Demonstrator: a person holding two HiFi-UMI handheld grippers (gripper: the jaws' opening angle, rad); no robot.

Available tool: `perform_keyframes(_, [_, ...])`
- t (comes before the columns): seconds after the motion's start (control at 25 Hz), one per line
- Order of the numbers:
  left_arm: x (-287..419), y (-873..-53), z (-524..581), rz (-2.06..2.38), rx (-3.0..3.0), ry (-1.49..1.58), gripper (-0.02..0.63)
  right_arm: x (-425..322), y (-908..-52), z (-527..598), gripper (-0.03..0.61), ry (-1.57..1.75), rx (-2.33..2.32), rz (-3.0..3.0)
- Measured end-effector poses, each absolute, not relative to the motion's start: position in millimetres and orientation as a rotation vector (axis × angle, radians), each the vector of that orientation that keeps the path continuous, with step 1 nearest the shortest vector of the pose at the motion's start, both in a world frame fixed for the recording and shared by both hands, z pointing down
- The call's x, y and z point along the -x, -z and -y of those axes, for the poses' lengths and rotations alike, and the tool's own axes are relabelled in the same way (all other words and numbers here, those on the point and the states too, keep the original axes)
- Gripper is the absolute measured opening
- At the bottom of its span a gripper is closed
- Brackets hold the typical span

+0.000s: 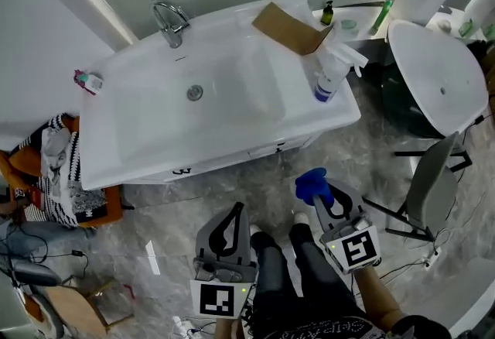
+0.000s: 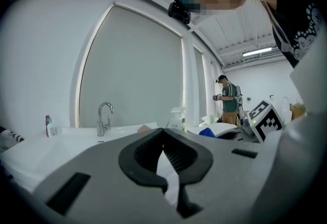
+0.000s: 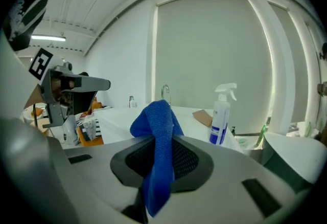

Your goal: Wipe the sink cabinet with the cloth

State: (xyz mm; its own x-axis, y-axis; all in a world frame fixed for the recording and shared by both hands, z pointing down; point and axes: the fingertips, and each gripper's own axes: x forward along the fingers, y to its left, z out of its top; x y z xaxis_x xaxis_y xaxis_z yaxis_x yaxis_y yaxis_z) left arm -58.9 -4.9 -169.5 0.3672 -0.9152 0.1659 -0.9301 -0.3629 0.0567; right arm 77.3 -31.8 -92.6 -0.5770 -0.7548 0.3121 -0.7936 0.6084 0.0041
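Right gripper (image 3: pixel 162 138) clamped on blue cloth (image 3: pixel 153 115). Left gripper (image 2: pixel 163 130) empty, jaws look closed. Both clear of sink cabinet (image 1: pixel 224 162).

One sink cabinet (image 1: pixel 155 128), one tap (image 1: pixel 170 20), one spray bottle (image 1: pixel 331 70), one cardboard piece (image 1: pixel 290 28), one blue cloth (image 1: pixel 312 186), one grey chair (image 1: pixel 431 183).

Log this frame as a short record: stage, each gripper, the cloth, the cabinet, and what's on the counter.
stage: wiping not yet begun; both grippers held clear of the sink cabinet
left gripper: jaws together, nothing between them
right gripper: clamped on the cloth
cloth: blue, bunched above the jaws, tail hanging below
countertop items: spray bottle and cardboard piece at right, faucet at back
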Motion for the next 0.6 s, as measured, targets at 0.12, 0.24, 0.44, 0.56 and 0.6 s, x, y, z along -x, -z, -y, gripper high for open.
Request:
perform_keyframes(0.12, [65.3,125.1,11.8,1.670,-2.512,-0.208,0.005,-58.1,44.5,45.8,0.058,-0.224,-1.322,2.538])
perform_keyframes(0.24, [73.6,68.4,18.4,1.701,-2.518,-0.234,0.005,-38.4,-8.4,61.4,0.058,-0.179,-1.374,2.549])
perform_keyframes(0.44, [86.0,-34.6,33.2,1.746,-2.479,-0.127,0.005,-7.0,-91.7,89.3,0.058,-0.264,-1.344,2.689])
perform_keyframes(0.56, [92.6,-99.7,44.2,1.765,-2.480,-0.108,0.005,8.9,-128.7,108.9,0.058,-0.237,-1.364,2.781])
perform_keyframes(0.6, [94.1,-121.9,47.7,1.766,-2.482,-0.106,0.005,12.9,-140.2,114.9,0.058,-0.202,-1.382,2.804])
